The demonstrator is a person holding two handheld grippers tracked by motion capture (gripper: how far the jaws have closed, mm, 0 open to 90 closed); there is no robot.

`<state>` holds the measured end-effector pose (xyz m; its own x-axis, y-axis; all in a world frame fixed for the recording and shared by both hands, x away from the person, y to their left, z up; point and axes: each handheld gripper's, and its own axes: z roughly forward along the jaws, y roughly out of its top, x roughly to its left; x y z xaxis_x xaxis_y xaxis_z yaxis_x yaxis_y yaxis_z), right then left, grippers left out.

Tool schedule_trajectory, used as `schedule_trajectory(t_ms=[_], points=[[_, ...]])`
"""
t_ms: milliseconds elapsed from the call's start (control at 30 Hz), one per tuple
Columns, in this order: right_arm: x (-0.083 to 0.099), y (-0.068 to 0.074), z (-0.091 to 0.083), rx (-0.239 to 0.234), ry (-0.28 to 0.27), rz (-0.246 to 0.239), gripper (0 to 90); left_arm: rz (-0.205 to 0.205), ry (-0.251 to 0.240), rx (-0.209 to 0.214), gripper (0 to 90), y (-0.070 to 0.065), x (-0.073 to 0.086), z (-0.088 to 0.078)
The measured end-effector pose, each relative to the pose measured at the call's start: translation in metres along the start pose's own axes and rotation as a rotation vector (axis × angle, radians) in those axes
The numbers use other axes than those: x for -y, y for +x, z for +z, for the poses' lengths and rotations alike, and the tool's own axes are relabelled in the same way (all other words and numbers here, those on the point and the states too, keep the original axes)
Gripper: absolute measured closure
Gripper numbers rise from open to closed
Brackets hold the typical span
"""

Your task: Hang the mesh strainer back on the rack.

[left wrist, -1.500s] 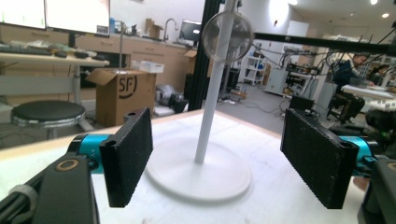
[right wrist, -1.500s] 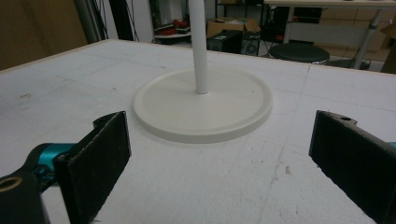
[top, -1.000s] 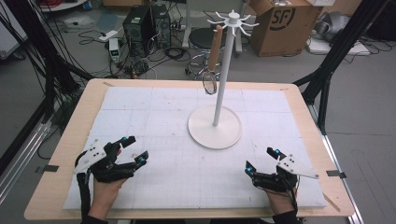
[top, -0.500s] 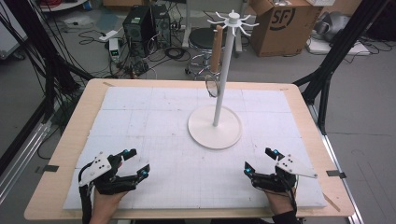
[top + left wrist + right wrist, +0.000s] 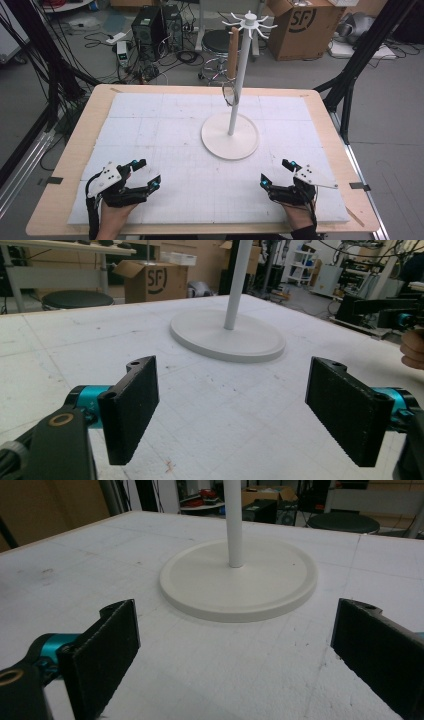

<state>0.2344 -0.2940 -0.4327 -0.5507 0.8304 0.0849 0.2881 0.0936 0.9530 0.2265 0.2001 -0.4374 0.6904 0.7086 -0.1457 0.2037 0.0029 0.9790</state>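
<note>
So, both tongs sit low at the near edge of the counter (image 5: 60, 165), on the white foam mat (image 5: 165, 125) w/ faint grid lines. Left tongs (image 5: 148, 174) are spread wide, nothing btwn the black pads; in the left gripper view (image 5: 232, 407) the pads frame bare mat, pointing toward the stand. Right tongs (image 5: 276, 173) also wide & empty; the right gripper view (image 5: 235, 652) looks straight at the stand's base, pads well apart either side.

White stand (image 5: 230, 136) is upright mid-counter, round base flat on the mat, thin pole up to a ring of hooks on top. It's well apart from both tongs, roughly btwn them & farther back. A wooden-handled utensil (image 5: 232, 55) hangs from one hook, its wire loop end low beside the pole, off the mat.

Behind the counter: cardboard box (image 5: 300, 25), black stool (image 5: 220, 42), computer tower (image 5: 147, 27), cables on the floor.
</note>
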Motion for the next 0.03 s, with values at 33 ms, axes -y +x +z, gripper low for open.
schedule_trajectory(t_ms=[33], points=[[0.0001,-0.0001,0.0001,-0.001,0.002,0.0,4.5,-0.002,0.001,-0.002,21.9,0.0003,0.0,0.0002]])
